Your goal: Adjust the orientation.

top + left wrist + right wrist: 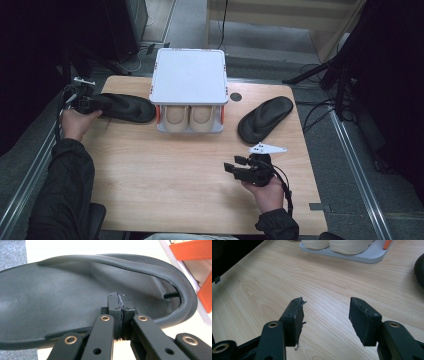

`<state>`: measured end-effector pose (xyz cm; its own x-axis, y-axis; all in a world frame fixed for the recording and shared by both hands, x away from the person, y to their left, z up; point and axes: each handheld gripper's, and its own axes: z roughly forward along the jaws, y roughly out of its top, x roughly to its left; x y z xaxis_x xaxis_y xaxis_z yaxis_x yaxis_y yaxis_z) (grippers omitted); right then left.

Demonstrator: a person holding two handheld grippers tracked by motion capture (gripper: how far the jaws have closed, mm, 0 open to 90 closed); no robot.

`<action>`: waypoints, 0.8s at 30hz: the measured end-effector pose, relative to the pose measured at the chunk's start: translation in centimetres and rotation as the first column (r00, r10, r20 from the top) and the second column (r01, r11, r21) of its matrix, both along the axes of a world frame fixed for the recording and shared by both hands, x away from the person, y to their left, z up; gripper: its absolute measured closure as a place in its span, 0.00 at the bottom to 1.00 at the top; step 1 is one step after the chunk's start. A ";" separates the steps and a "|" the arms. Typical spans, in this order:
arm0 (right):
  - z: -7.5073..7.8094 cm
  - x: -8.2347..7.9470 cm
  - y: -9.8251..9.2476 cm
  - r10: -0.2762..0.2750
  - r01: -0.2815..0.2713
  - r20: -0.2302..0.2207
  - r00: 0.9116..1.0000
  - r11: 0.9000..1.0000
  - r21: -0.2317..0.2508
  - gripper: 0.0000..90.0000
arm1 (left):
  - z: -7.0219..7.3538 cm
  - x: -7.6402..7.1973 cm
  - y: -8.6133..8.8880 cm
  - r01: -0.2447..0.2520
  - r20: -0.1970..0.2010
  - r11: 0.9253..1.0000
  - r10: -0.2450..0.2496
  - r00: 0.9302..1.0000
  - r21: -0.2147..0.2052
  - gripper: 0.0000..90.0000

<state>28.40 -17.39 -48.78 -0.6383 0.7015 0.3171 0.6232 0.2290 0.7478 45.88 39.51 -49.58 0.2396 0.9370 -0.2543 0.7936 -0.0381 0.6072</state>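
A black flip-flop (pixel 125 106) lies at the table's left, its footbed (pixel 50 295) and curved strap (pixel 120 262) close in the left gripper view. My left gripper (pixel 95 104) is shut, its pads pressed together (pixel 120 300) over the near edge of that footbed, with nothing seen between them. A second black flip-flop (pixel 265 119) lies at the right of the table and shows at the frame edge (pixel 420 267). My right gripper (pixel 231 167) hovers low over bare wood near the front, open (pixel 325 312) and empty.
A white rack (pixel 188 75) with orange posts (pixel 192 248) stands at the back middle, a pair of beige shoes (pixel 189 117) on its lower shelf (pixel 372 255). A round cable hole (pixel 236 96) sits beside it. The table's front edge (pixel 200 232) is close to the right hand.
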 end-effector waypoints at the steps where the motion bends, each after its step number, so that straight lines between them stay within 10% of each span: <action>1: 0.0 0.0 0.0 -0.001 0.001 0.000 1.000 1.000 -0.001 0.51 | 0.0 -0.1 -0.1 -0.002 -0.002 1.000 0.002 1.000 0.002 1.00; 24: 0.4 0.5 0.6 0.032 -0.032 0.018 0.999 0.999 -0.003 0.52 | 0.0 -4.3 -1.6 0.028 -0.043 1.000 -0.028 0.999 0.006 1.00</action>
